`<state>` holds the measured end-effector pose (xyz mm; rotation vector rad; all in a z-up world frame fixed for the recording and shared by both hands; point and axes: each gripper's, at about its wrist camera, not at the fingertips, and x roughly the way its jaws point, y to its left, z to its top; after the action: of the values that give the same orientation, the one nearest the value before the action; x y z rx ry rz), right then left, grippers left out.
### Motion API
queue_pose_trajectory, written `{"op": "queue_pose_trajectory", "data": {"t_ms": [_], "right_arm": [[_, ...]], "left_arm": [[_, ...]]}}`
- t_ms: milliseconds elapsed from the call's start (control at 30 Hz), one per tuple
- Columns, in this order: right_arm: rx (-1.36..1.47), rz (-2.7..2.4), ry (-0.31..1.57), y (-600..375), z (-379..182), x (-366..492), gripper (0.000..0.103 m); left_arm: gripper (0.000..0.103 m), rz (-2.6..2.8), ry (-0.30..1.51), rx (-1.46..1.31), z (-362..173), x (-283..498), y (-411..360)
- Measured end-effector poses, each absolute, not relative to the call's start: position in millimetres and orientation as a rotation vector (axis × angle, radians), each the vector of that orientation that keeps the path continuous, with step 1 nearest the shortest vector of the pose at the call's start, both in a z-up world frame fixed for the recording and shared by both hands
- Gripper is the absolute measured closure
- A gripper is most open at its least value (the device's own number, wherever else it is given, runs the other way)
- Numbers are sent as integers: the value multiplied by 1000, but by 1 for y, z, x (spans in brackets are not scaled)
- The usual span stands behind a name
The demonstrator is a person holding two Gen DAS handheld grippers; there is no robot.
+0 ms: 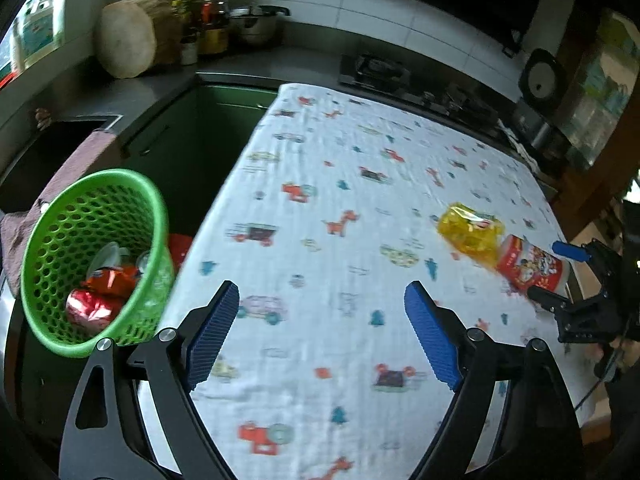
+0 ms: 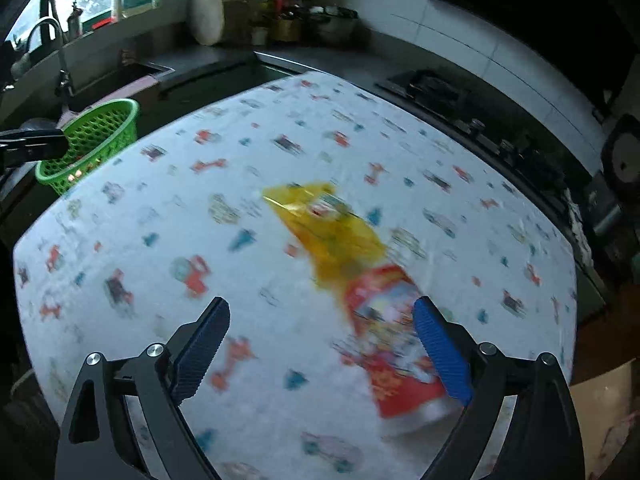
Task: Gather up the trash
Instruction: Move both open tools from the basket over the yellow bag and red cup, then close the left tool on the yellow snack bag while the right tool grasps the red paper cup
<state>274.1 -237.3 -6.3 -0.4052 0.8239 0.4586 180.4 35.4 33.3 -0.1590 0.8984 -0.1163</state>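
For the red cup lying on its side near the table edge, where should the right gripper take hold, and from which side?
Grip the red cup across the middle of its round body, coming from the near table edge where the right gripper already is, open. The cup lies on its side with its white end toward the gripper, so the curved flanks face the fingers. The yellow wrapper touches its far end; stay clear of it.
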Motion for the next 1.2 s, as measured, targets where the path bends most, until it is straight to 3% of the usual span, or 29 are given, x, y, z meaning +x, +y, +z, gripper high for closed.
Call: {"op": "queue_pose_trajectory", "data": {"t_ms": [733,967,1200], "right_arm": [[-533,493,943,-276,-47,317,13],[-532,487,966,-283,-54,323,27],[-479,508,979,-294,-53,323,30]], "left_arm": [[16,-183,1059,-262,-4,243,-84],[16,-196,1090,-345,-15,266,-103],[16,-203,1123,-406,-22,288,-129]]}}
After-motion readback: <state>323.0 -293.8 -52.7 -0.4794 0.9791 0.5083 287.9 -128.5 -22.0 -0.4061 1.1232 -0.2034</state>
